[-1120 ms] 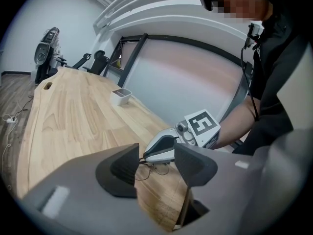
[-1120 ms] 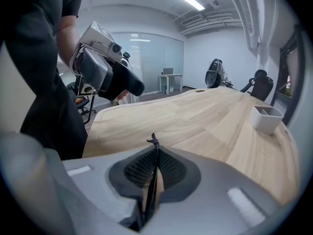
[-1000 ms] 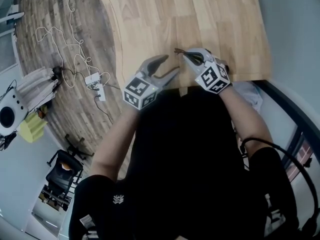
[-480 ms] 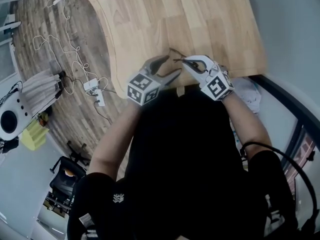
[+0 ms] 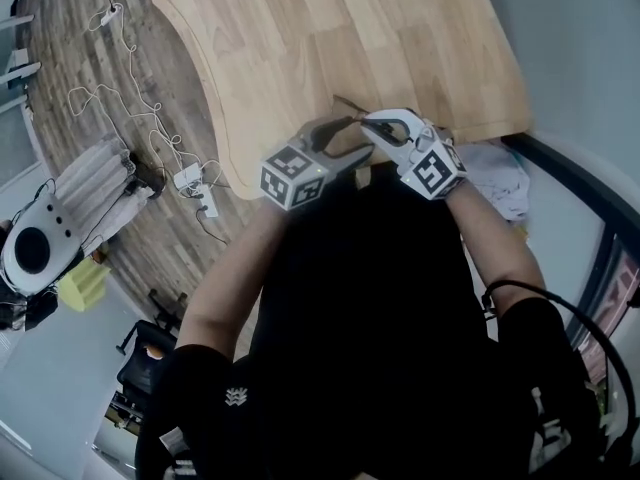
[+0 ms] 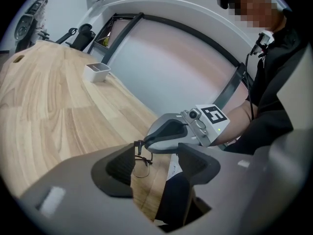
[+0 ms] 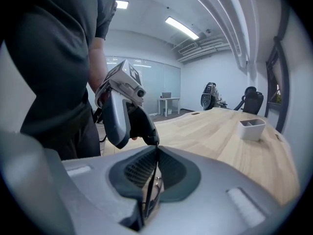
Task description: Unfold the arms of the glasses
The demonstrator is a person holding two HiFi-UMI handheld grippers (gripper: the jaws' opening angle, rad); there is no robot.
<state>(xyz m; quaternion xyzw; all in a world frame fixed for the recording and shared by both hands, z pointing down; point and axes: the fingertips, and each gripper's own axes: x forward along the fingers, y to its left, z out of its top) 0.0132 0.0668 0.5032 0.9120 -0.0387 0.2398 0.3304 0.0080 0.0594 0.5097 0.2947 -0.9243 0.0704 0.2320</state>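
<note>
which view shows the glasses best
Left gripper view: the glasses hang from the shut right tool, one wire lens rim visible. The right gripper view shows only a thin dark edge between its jaws; the head view, a thin arm poking out.

It looks like an office meeting room: a long wooden table [image 5: 400, 38], a swivel chair [image 7: 250, 99], glass partition walls [image 7: 161, 82], ceiling strip lights [image 7: 182, 27], and cables [image 5: 100, 98] on the plank floor [image 5: 170, 118].

The left gripper [image 5: 360, 136] and right gripper [image 5: 366, 121] are grey, each with a cube of black-and-white square markers. The glasses [image 6: 139, 149] are thin and black. The table [image 5: 380, 28] is pale, streaky wood.
</note>
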